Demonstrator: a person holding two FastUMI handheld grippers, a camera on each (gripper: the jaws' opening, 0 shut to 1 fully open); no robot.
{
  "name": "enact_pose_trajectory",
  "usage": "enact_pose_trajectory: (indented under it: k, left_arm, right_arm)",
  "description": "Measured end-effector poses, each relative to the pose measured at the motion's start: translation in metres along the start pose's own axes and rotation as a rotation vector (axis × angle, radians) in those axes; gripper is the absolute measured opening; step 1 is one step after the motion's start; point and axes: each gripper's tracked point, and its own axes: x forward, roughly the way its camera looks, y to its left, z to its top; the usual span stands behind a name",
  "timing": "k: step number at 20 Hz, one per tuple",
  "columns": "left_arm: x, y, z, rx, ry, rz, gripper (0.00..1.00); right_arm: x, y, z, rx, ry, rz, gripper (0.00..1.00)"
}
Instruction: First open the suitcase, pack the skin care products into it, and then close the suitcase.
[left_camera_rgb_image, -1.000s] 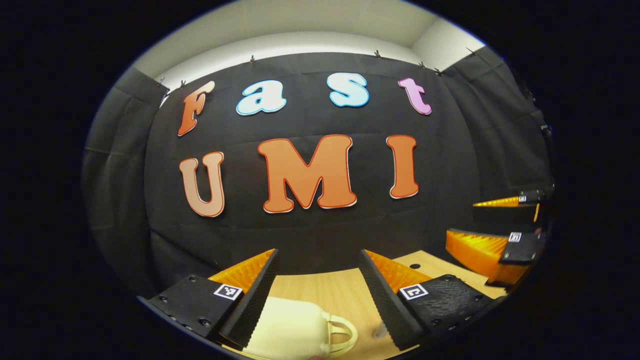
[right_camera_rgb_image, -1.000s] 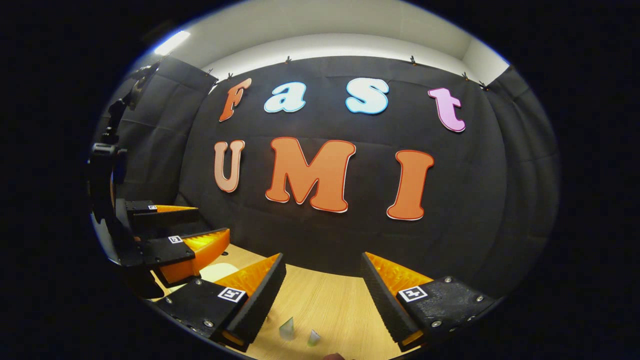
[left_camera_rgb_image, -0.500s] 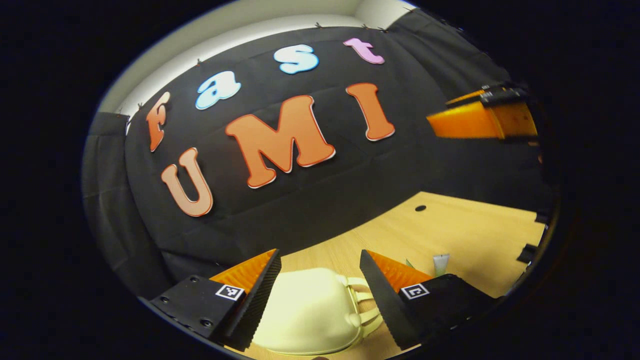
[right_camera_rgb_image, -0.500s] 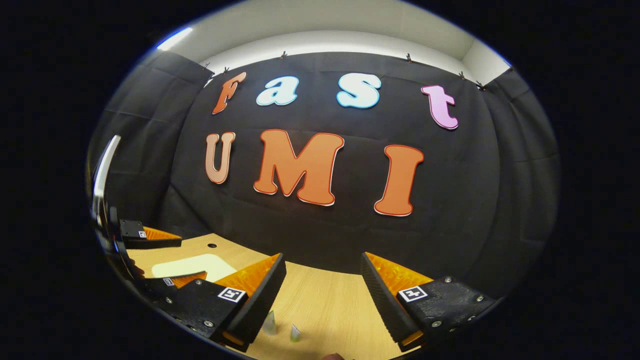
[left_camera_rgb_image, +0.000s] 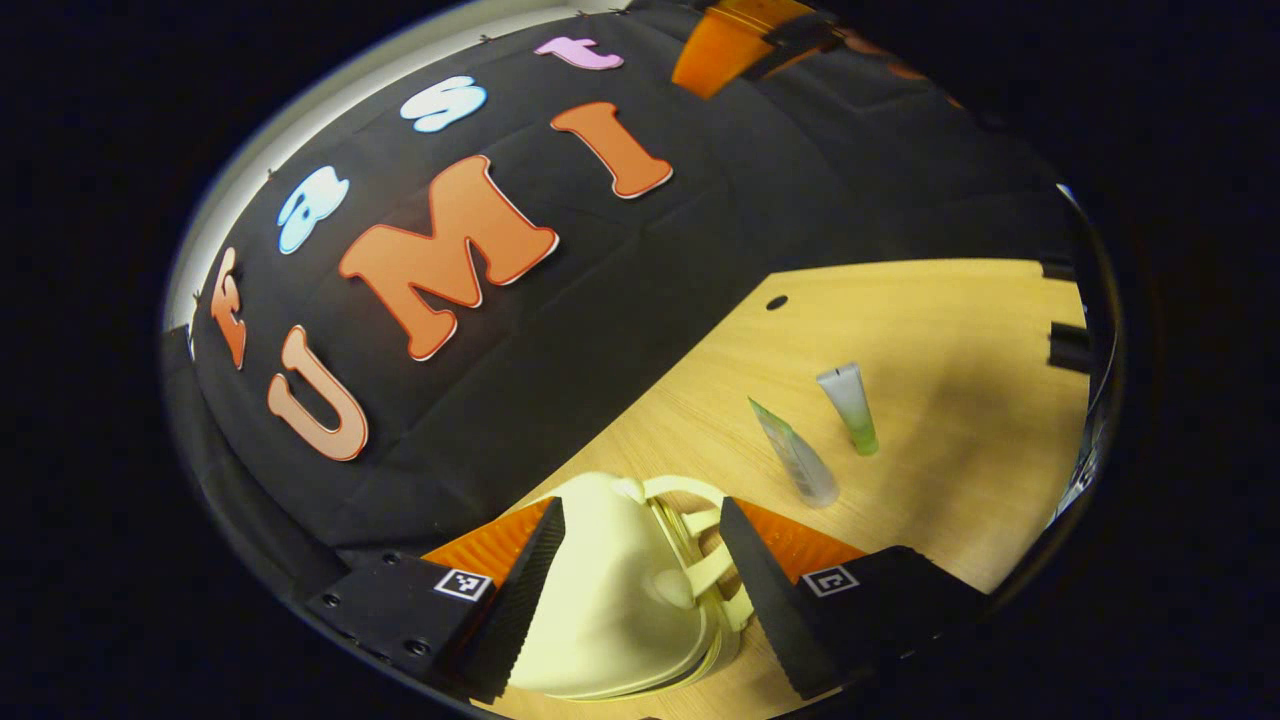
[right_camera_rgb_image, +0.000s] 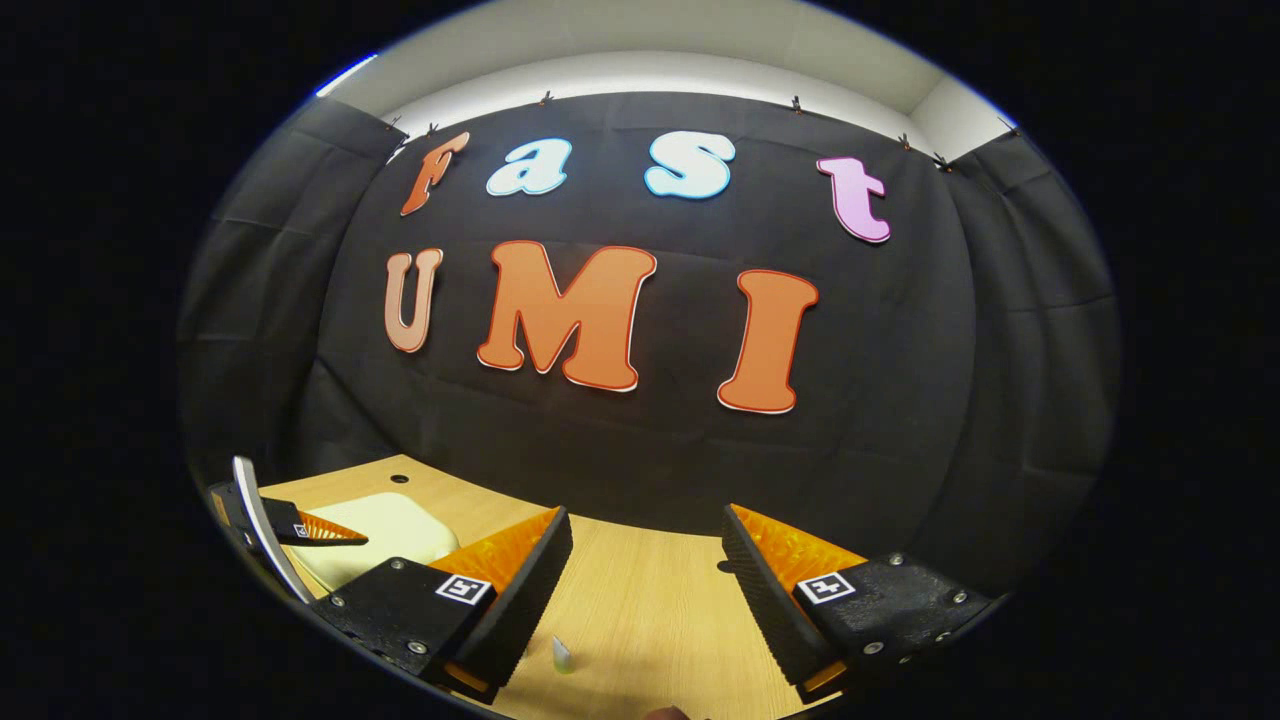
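Lying between the left tongs, the suitcase.

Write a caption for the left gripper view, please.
Open left gripper poised over the closed cream suitcase; two skin care tubes stand beside it.

The suitcase is partly hidden behind the left gripper's fingers; the right gripper is cut off.
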Motion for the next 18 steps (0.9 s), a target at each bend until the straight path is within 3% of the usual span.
enact_pose_trajectory:
  k: [1,4,5,9,10,13,14,16,18]
  left_arm:
    - [0.003,-0.005,-0.007,0.030,0.015,-0.004,0.92]
    - [0.013,-0.023,-0.023,0.125,0.062,-0.040,0.92]
    - [0.019,-0.027,-0.029,0.164,0.077,-0.045,0.85]
    - [0.033,-0.037,-0.047,0.366,0.113,-0.013,0.83]
    - [0.038,-0.045,-0.054,0.412,0.136,-0.016,0.76]
    - [0.052,-0.050,-0.051,0.486,0.148,-0.007,0.67]
    - [0.055,-0.052,-0.051,0.483,0.154,-0.020,0.58]
    - [0.055,-0.048,-0.053,0.456,0.182,-0.005,0.19]
    - [0.058,-0.042,-0.049,0.390,0.177,-0.001,0.03]
  right_arm:
    - [0.000,-0.003,-0.002,-0.001,0.003,-0.006,0.95]
    - [0.002,-0.010,-0.007,0.005,0.016,-0.020,0.95]
    - [0.001,-0.013,-0.009,0.008,0.019,-0.024,0.95]
    - [0.001,-0.019,-0.013,0.018,0.022,-0.036,0.95]
    - [0.001,-0.020,-0.014,0.020,0.025,-0.038,0.95]
    - [0.000,-0.024,-0.015,0.017,0.022,-0.040,0.95]
    - [-0.001,-0.025,-0.017,0.018,0.024,-0.039,0.95]
    - [-0.001,-0.025,-0.018,0.026,0.029,-0.035,0.95]
    - [-0.004,-0.026,-0.017,0.029,0.026,-0.036,0.95]
